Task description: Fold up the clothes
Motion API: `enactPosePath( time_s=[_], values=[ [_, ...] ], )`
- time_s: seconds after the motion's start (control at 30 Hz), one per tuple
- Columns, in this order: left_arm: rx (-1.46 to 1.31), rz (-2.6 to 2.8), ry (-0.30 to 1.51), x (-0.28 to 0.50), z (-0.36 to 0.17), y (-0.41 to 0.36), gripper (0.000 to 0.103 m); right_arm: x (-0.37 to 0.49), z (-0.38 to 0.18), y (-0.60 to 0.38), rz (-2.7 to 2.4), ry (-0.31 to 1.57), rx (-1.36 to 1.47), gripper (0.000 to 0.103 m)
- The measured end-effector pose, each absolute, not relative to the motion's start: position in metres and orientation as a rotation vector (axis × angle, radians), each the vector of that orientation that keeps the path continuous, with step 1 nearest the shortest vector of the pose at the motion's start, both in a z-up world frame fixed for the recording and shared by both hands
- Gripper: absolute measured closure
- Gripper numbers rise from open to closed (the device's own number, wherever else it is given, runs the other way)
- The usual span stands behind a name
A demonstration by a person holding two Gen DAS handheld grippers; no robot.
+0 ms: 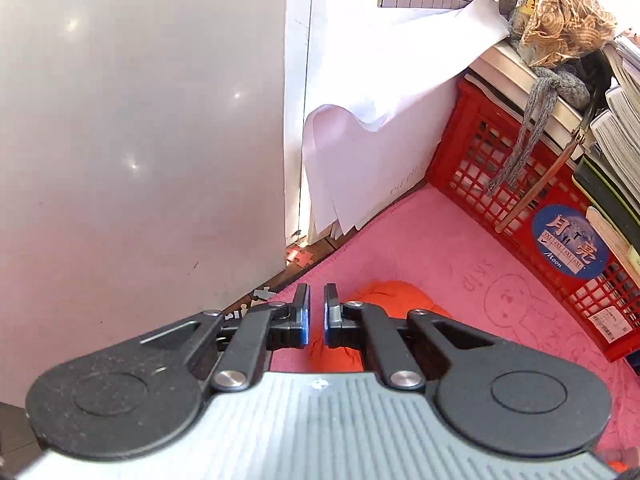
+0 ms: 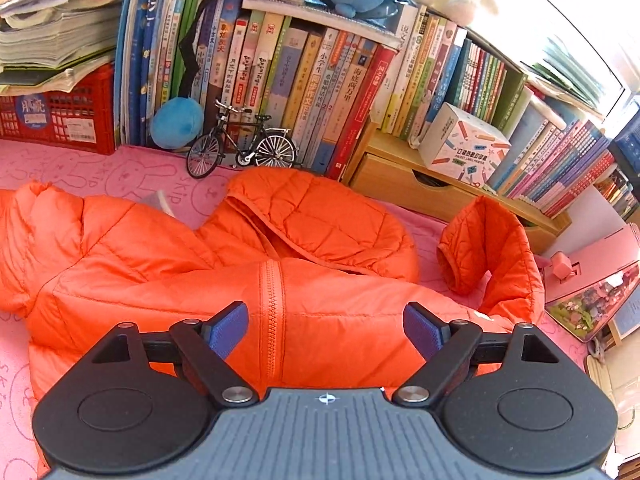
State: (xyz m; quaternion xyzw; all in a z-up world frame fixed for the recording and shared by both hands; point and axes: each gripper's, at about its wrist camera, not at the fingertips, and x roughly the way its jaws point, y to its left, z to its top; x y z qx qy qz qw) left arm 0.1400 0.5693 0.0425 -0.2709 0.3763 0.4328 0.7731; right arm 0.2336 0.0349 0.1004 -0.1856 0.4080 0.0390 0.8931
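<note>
An orange quilted hooded jacket (image 2: 160,280) lies spread on the pink rabbit-print mat (image 2: 120,172), zip up and hood (image 2: 320,216) toward the books. One sleeve (image 2: 496,248) curls up at the right. My right gripper (image 2: 324,312) hovers open over the zip front, with nothing between its blue pads. In the left wrist view my left gripper (image 1: 317,300) is shut at the mat's edge. A bunched orange part of the jacket (image 1: 384,296) rises up between its pads, pinched there. The rest of the jacket is hidden behind that gripper's body.
A red crate (image 1: 520,200) with a knitted scarf hanging over it stands right of the left gripper. White paper sheets (image 1: 360,140) and a white panel (image 1: 140,120) lie beyond. A row of books (image 2: 300,80), a toy bicycle (image 2: 240,148), a blue ball (image 2: 176,122) and a wooden shelf (image 2: 400,184) border the mat.
</note>
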Motion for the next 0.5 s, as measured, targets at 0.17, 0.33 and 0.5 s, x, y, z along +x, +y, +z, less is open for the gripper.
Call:
enactPosePath(
  time_s=[0.17, 0.33, 0.5],
  values=[
    [-0.500, 0.711, 0.871, 0.147, 0.052, 0.524, 0.089, 0.218, 0.096, -0.002, 0.000, 0.906, -0.326, 0.016],
    [-0.455, 0.458, 0.961, 0.139, 0.052, 0.431, 0.080, 0.198, 0.076, -0.052, -0.061, 0.992, -0.306, 0.012],
    [-0.383, 0.271, 1.046, 0.117, 0.042, 0.328, 0.076, 0.181, 0.052, -0.114, -0.105, 1.076, -0.291, 0.012]
  ],
)
